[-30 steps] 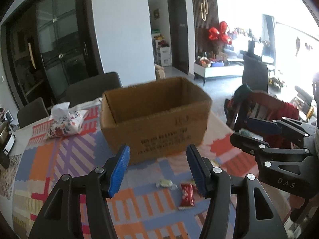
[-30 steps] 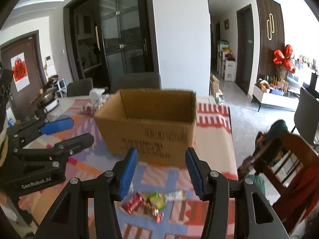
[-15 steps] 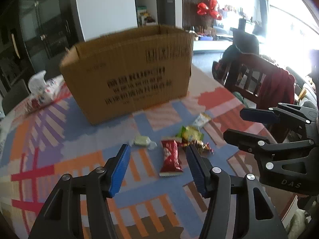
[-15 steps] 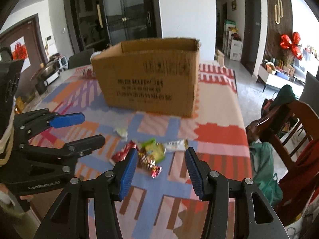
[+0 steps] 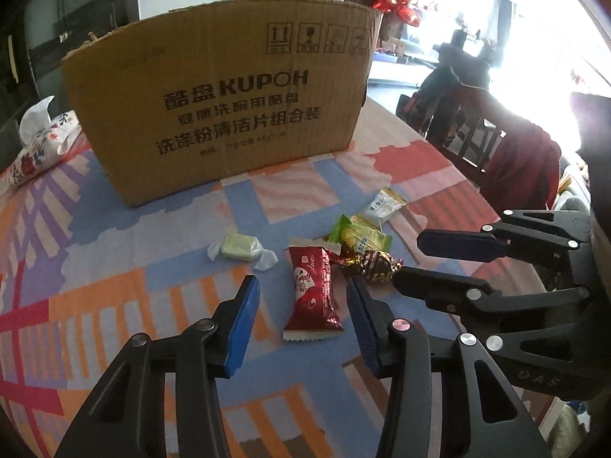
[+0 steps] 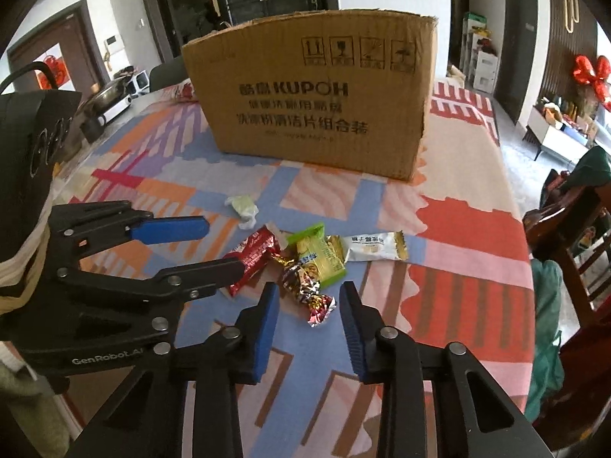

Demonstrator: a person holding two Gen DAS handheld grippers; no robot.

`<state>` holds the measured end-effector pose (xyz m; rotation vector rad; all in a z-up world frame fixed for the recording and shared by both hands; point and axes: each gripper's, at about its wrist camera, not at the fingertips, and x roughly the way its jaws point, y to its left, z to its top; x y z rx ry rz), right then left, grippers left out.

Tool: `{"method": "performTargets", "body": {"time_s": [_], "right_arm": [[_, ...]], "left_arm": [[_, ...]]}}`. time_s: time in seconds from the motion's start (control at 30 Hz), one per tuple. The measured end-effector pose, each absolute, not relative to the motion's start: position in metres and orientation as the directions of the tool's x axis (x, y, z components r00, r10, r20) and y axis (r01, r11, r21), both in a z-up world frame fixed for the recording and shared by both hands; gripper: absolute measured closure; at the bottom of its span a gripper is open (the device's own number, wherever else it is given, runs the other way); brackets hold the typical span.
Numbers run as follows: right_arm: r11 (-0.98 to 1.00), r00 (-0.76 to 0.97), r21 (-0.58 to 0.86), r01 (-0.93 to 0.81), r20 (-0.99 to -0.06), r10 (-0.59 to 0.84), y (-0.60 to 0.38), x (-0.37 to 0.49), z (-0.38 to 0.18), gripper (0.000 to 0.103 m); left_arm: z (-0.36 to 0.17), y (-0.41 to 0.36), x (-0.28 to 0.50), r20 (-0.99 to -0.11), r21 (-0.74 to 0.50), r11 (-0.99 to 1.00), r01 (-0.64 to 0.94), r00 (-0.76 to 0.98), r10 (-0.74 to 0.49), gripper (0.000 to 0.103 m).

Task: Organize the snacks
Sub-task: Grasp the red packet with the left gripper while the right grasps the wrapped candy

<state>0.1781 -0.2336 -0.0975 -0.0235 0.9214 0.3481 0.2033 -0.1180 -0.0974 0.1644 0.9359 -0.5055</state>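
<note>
Patterned tablecloth (image 5: 114,305), red snack packet (image 5: 313,294) between left tongs (image 5: 301,290)

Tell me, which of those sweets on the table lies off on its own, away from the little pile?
The pale green candy in the clear twisted wrapper. It lies apart on the tablecloth, while the red packet, green packet, foil-wrapped chocolate and white packet cluster together.

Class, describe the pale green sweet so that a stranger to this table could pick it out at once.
Start at the large brown cardboard box on the patchwork tablecloth. In front of it lies a cluster of wrapped snacks; the small pale green sweet in clear twisted wrap lies alone, apart from the cluster. Unlike its printed or foil neighbours, its wrapper is see-through.
</note>
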Motion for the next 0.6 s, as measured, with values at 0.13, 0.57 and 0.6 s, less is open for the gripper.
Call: {"method": "performTargets", "body": {"time_s": [0.13,0.57,0.6], "right_arm": [[0.941,0.542,0.139,-0.310,-0.787,0.295,-0.233,0.182,-0.100,0.072],[0.929,0.488,0.207,-0.307,-0.804,0.341,-0.229,0.202,-0.114,0.075],[0.929,0.486,0.210,-0.304,-0.804,0.341,-0.229,0.203,-0.114,0.075]], "left_arm": [[-0.105,-0.124,0.211,-0.818,-0.084,0.873,0.481,0.467,-0.336,0.063],[-0.113,-0.119,0.219,-0.836,-0.125,0.884,0.451,0.433,-0.338,0.077],[-0.113,-0.119,0.220,-0.835,-0.127,0.884,0.449,0.433,-0.340,0.078]]}}
